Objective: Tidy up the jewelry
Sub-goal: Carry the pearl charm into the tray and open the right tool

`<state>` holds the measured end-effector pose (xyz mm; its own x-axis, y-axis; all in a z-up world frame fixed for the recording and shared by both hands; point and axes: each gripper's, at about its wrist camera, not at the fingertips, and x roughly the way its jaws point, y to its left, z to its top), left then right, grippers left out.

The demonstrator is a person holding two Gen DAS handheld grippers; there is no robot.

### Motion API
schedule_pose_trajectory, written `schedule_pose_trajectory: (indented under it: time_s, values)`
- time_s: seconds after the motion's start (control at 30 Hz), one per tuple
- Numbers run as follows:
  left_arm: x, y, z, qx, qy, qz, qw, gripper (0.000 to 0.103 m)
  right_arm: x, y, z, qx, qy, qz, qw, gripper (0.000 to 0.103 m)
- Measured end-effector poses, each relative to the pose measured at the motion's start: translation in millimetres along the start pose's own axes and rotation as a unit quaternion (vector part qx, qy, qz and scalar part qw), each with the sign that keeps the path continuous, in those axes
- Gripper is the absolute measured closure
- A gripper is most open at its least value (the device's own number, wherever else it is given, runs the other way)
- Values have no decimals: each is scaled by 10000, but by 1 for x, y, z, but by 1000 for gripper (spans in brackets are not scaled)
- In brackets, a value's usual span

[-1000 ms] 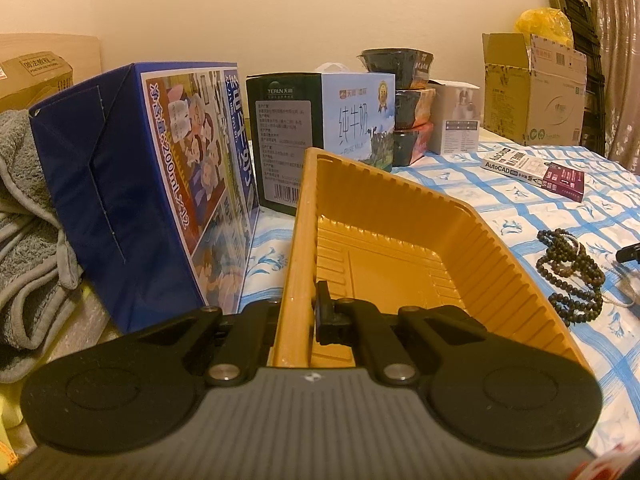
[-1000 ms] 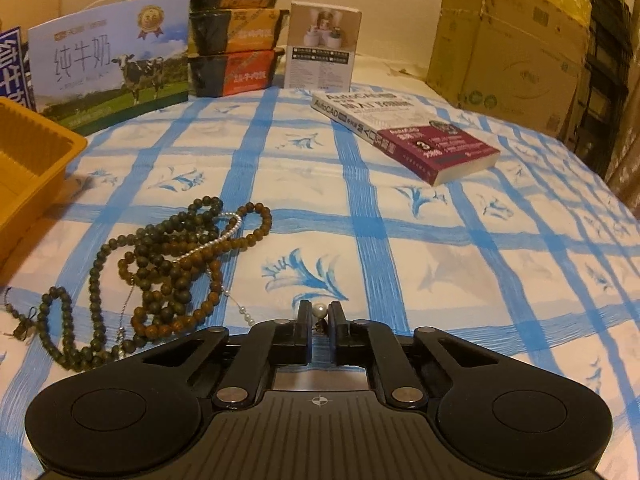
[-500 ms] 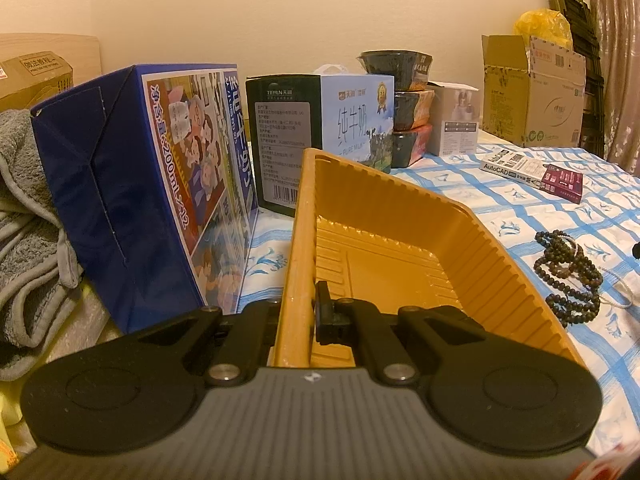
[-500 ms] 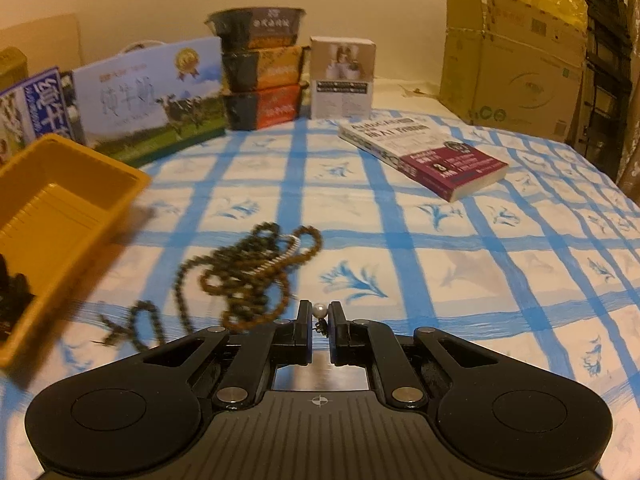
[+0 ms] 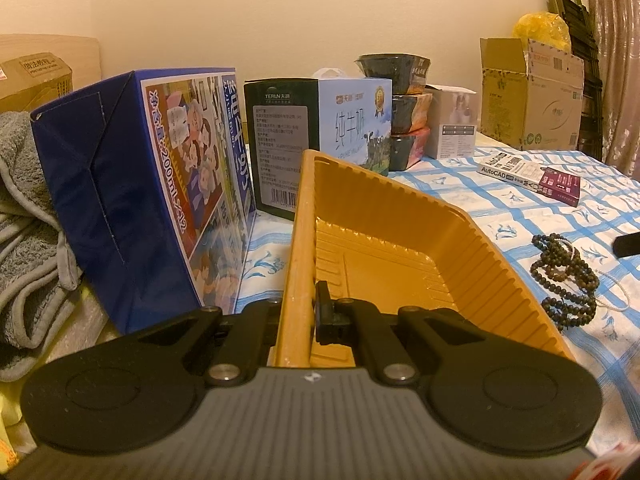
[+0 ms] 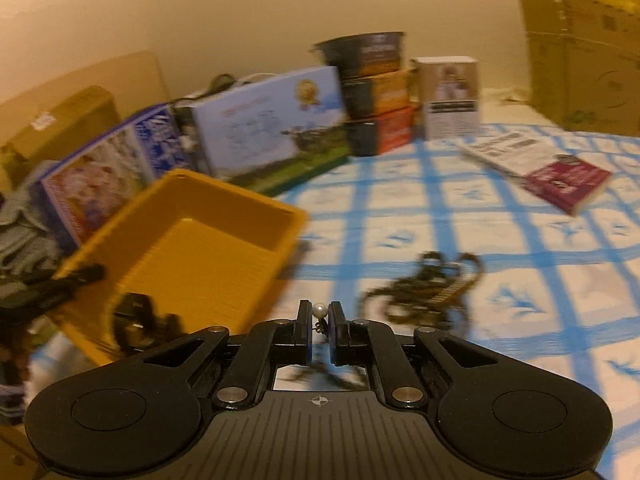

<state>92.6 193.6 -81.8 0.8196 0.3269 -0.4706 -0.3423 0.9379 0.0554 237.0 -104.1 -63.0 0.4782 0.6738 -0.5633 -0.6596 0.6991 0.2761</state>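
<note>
Ribbed plastic tray; glossy pearl; printed cloth tablecloth.

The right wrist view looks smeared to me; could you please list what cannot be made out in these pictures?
- Bead necklaces: right wrist view, motion blur hides strands.
- Pearl strand in right hand-held gripper: its length is hidden behind the fingers.
- Yellow tray: left wrist view, near corner hidden by left hand-held gripper.
</note>
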Motion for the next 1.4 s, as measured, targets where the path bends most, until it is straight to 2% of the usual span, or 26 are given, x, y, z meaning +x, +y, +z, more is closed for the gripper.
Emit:
schedule_pose_trajectory:
  time_s: [0.33, 0.6, 0.97, 1.03, 1.2, 1.4]
  values:
    - [-1, 0, 1, -27, 1, -13, 10000, 99, 45, 53, 6, 39, 201, 702, 9973, 95]
    - [-1, 0, 1, -33, 6, -21, 10000, 99, 79, 75, -3, 133, 423, 832, 9955, 95]
    - [0, 1, 0, -30, 11, -22, 10000, 99, 105, 89, -8, 128, 437, 761, 9961, 95]
    - [0, 1, 0, -32, 14, -21, 10000, 99, 105, 90, -8, 178, 458, 768, 9958, 92]
    - [0, 1, -1, -39, 20, -13, 10000, 99, 90, 88, -8, 214, 310, 841, 9957, 71]
    - [1, 2, -1, -45, 29, -9, 10000, 99, 59, 68, -14, 443, 166, 690, 9965, 64]
